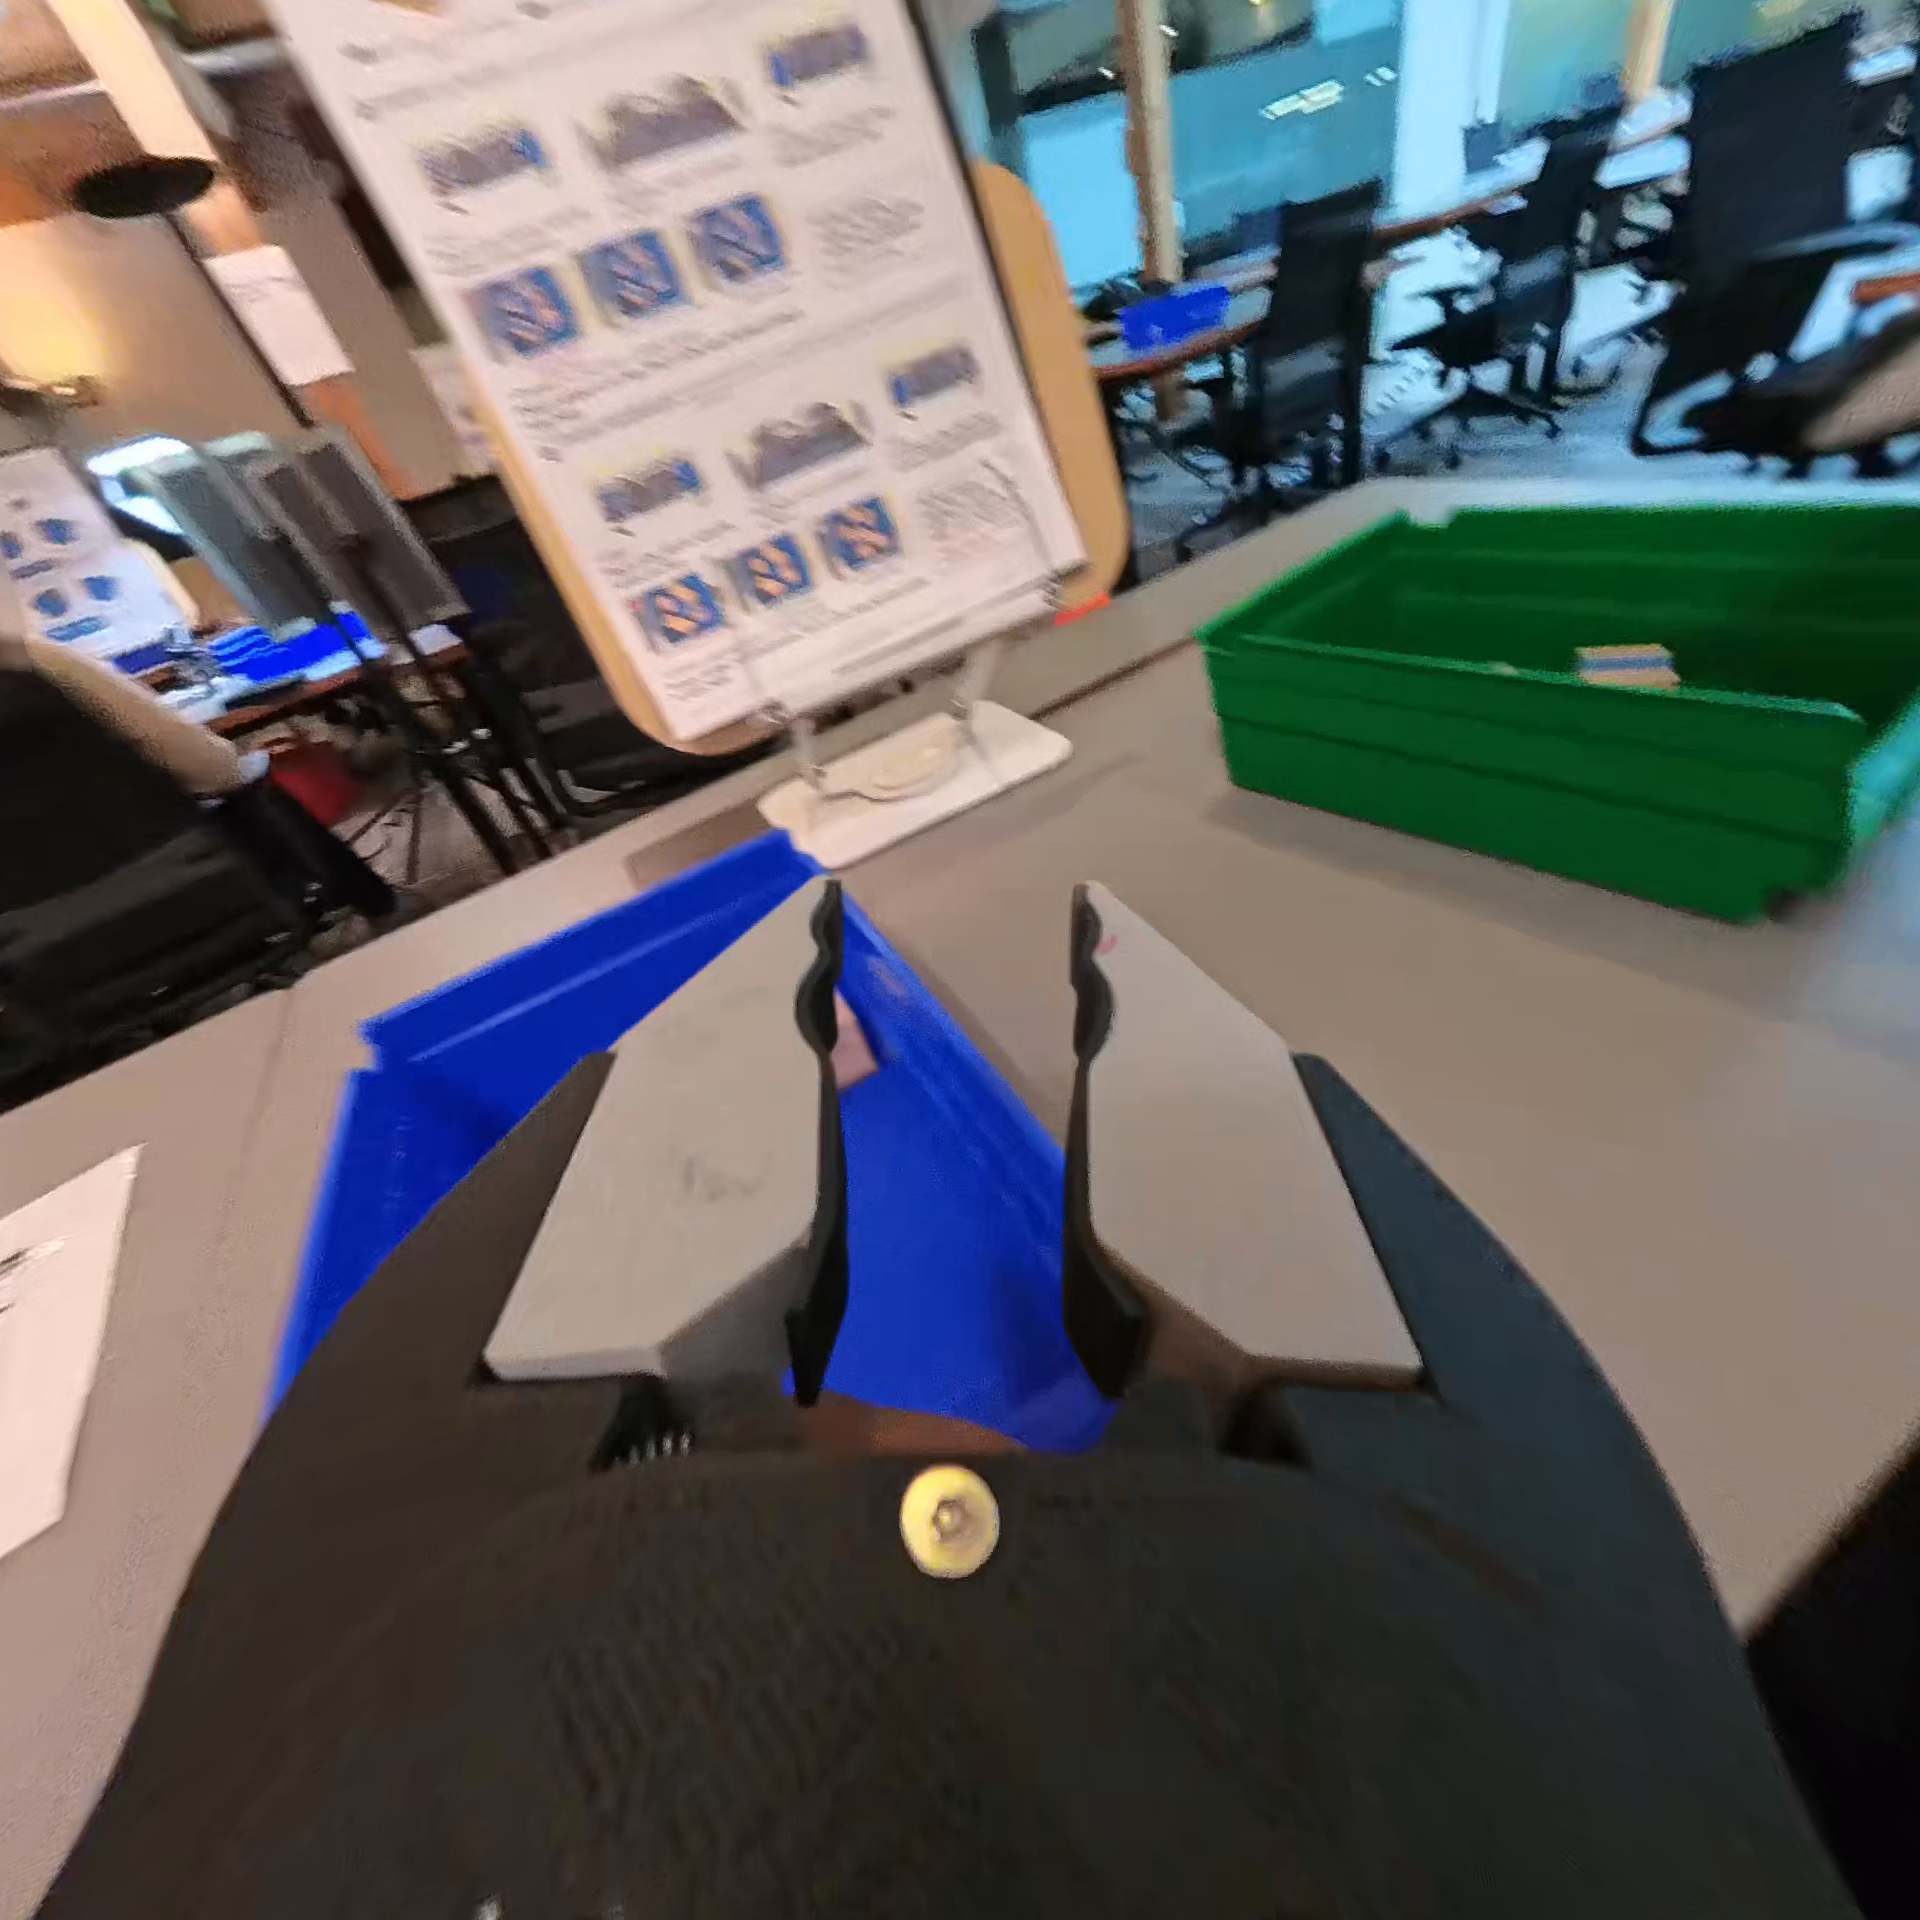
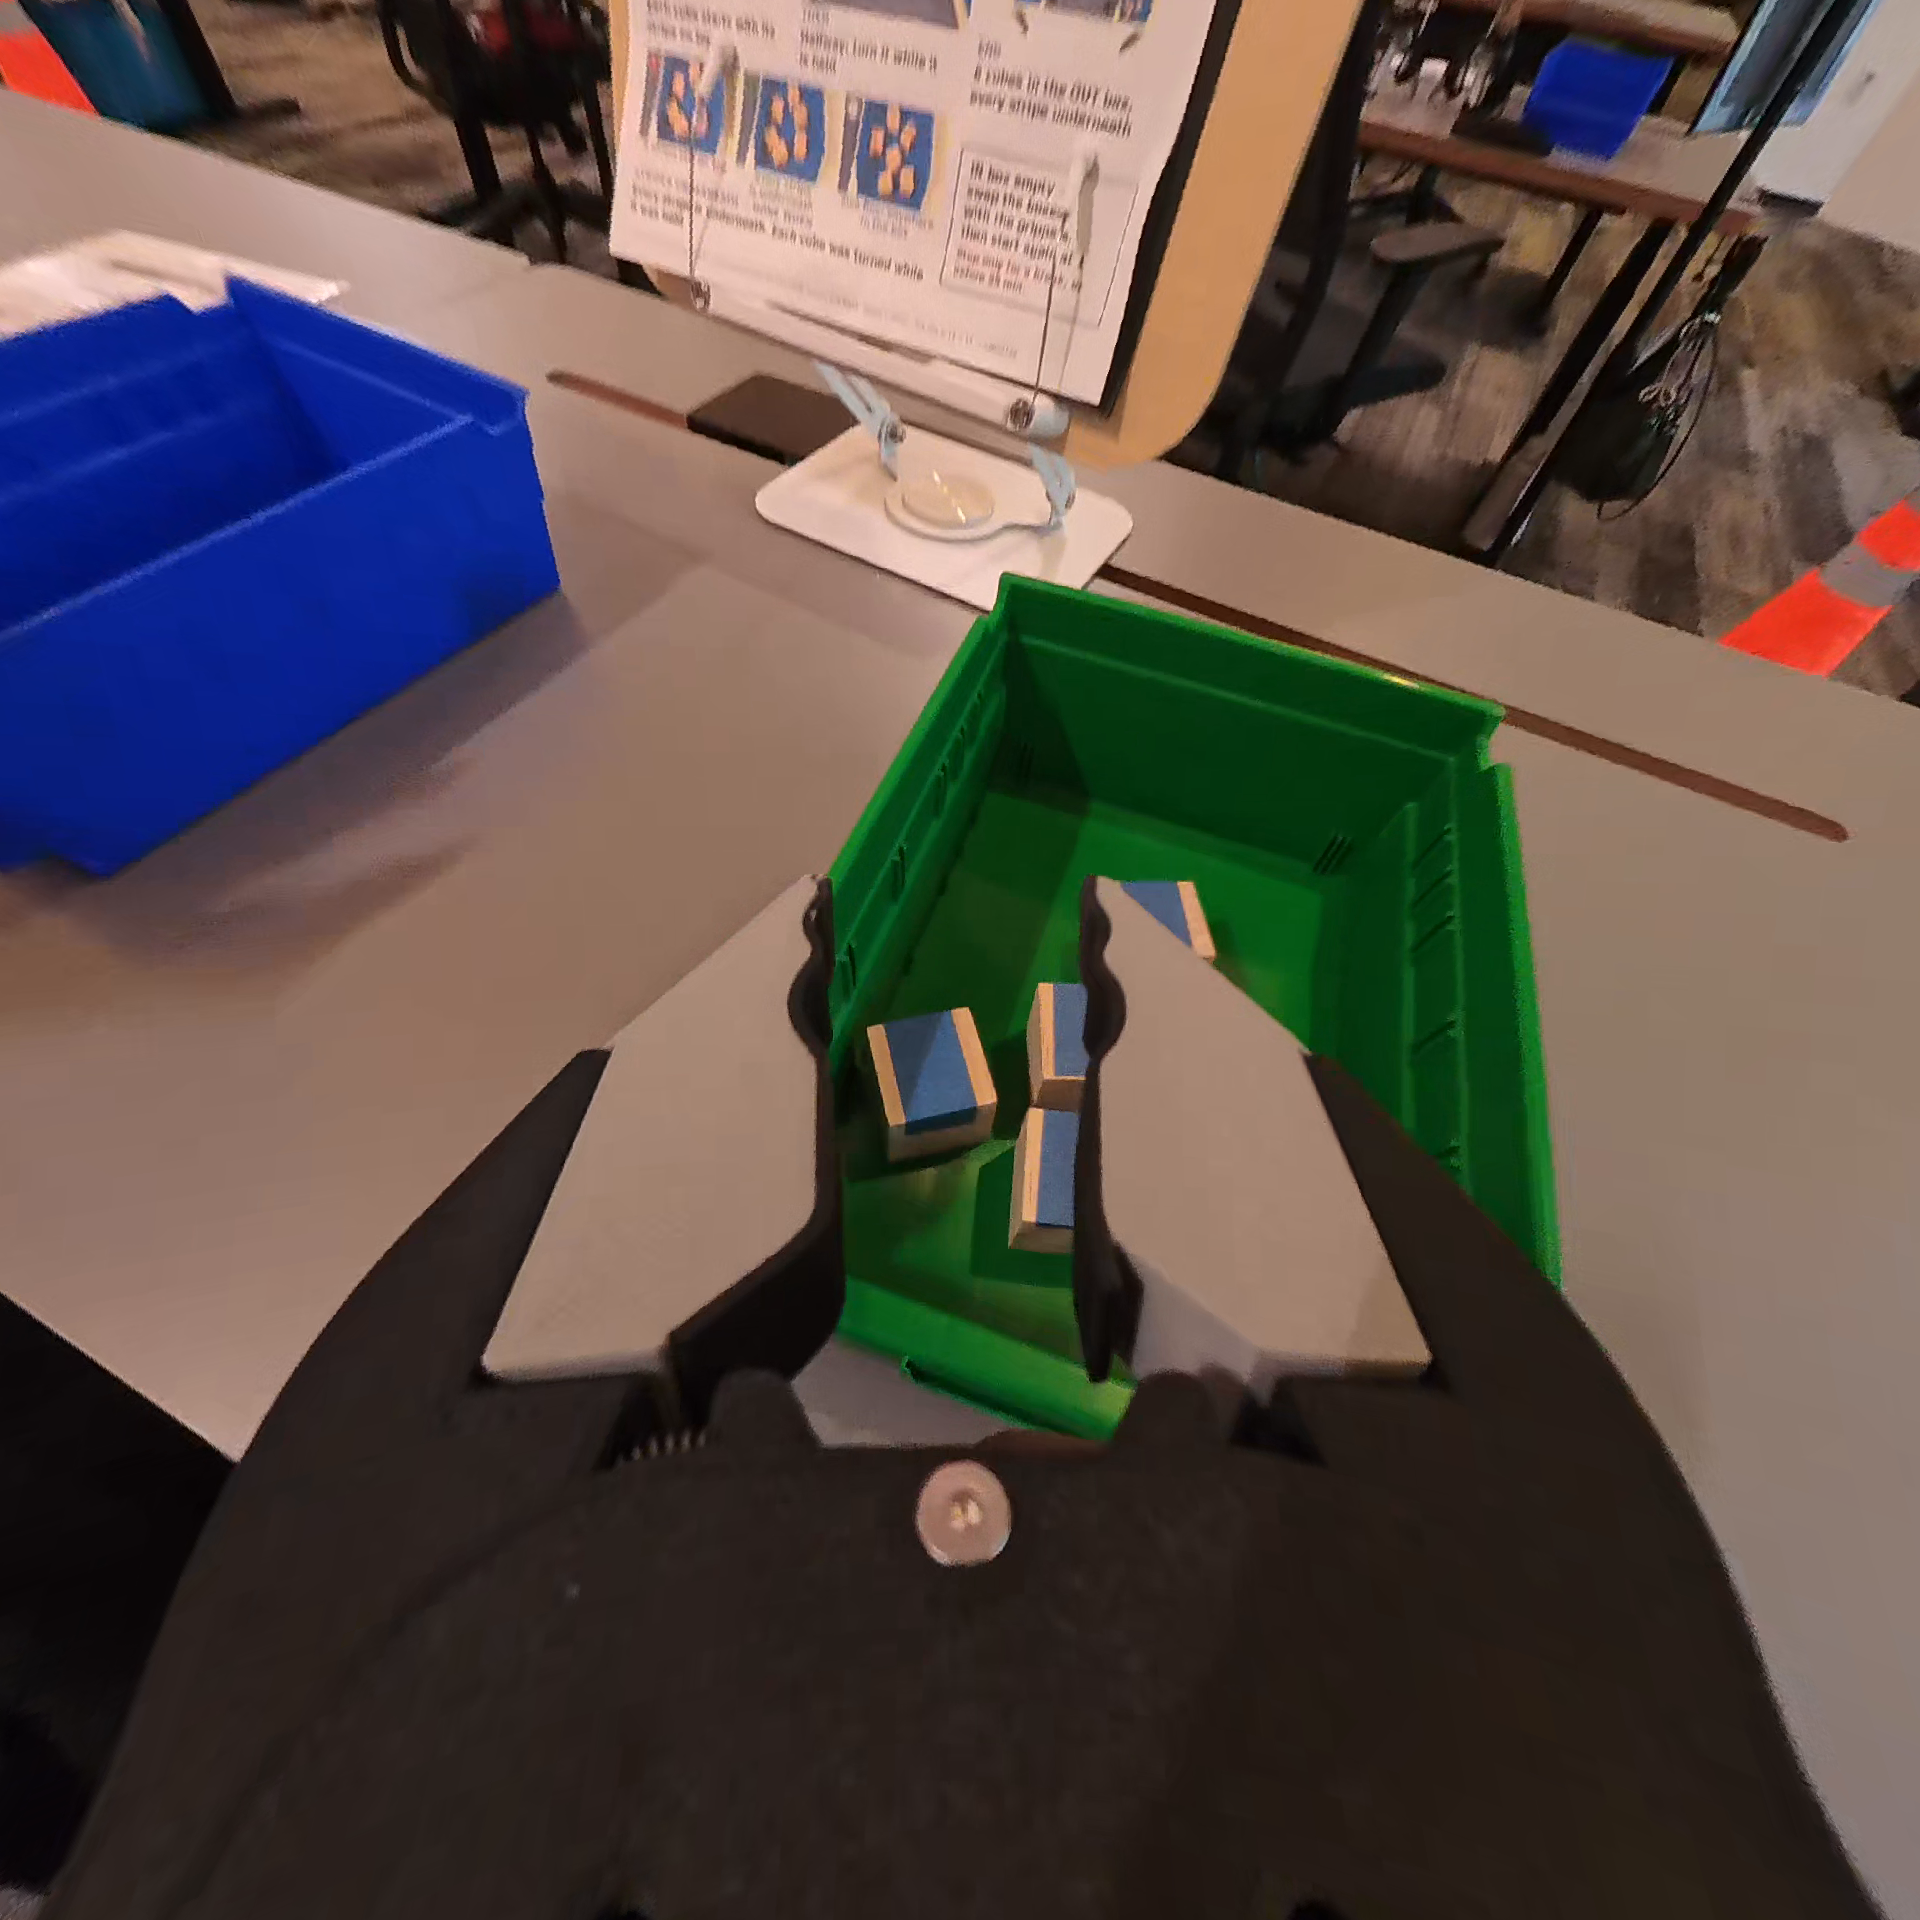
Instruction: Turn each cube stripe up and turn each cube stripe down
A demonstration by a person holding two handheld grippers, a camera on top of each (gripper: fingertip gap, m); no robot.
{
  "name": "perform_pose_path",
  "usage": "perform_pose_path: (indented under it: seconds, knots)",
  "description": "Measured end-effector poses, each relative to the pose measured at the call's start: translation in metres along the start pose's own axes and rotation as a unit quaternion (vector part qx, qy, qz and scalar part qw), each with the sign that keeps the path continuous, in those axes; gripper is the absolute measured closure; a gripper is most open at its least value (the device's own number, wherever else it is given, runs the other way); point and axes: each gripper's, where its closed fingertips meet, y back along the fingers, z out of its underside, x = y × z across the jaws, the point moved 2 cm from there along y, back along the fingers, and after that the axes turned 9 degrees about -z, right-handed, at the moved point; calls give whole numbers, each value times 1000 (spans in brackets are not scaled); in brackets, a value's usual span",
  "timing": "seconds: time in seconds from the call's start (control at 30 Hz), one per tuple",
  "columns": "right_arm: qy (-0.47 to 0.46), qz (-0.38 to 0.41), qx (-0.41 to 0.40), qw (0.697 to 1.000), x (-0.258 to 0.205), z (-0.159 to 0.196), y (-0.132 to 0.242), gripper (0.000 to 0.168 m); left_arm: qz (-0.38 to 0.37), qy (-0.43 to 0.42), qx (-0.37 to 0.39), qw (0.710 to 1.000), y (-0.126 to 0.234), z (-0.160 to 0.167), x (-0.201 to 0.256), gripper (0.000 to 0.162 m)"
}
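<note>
Currently right gripper point(image 2: 951, 904) is hovering over green bin point(image 2: 1475, 935), jaws spread, four striped cubes point(image 2: 928, 1081) inside; left gripper point(image 1: 951, 904) is gaping empty over blue bin point(image 1: 582, 997).

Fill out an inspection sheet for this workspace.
Surface: grey table, mostly bare.
Job's things: four blue-striped wooden cubes in the green bin; blue bin apart to its left.
Clutter: instruction sheet on a stand; paper at the table edge.
Grippers: left gripper open over the blue bin; right gripper open above the green bin.
Cables: nothing seen on the table.
Surroundings: office chairs, desks.
</note>
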Motion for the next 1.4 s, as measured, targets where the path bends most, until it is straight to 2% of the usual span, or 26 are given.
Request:
perform_pose_path:
  seconds: [0.1, 0.17, 0.27, 0.37, 0.53, 0.67, 0.8, 0.87, 0.93, 1.07, 1.17, 1.2, 1.4]
  knots:
    - [-13, -16, 16, 1000, -1, -3, 7, 122, -24, 26, -31, 999, -27, -2, -49, 120]
    - [-19, -21, 22, 999, -2, -4, 10, 122, 0, 57, -111, 992, -59, 20, -71, 104]
    - [-19, -27, 25, 999, -4, -6, 10, 121, 41, 108, -219, 969, -105, 57, -77, 93]
    - [-21, -35, 25, 999, -8, -8, 5, 120, 27, 116, -306, 944, -144, 97, -76, 81]
    - [6, -27, -5, 1000, -12, -1, -6, 120, -5, 101, -397, 912, -185, 149, -65, 94]
    - [17, -18, -25, 999, -9, 6, -9, 120, 2, 106, -405, 908, -195, 157, -62, 100]
    - [15, -28, -28, 999, -10, 8, -9, 120, -18, 28, -440, 897, -181, 160, -89, 84]
    - [20, -24, -28, 999, -9, 7, -7, 120, -41, 6, -456, 889, -170, 164, -109, 90]
    - [22, -26, -23, 999, -11, 5, -5, 120, -23, 32, -456, 889, -163, 163, -111, 87]
    - [30, -34, -18, 999, -16, 0, -3, 120, 63, 111, -404, 906, -166, 144, -91, 89]
    - [39, -37, -19, 998, -21, 0, -1, 120, 98, 72, -415, 901, -167, 149, -83, 89]
    - [42, -39, -20, 998, -22, 0, -1, 120, 96, 59, -428, 897, -168, 154, -83, 87]
    - [66, -34, -31, 997, -26, 1, -2, 121, 34, 86, -471, 877, -189, 167, -75, 102]
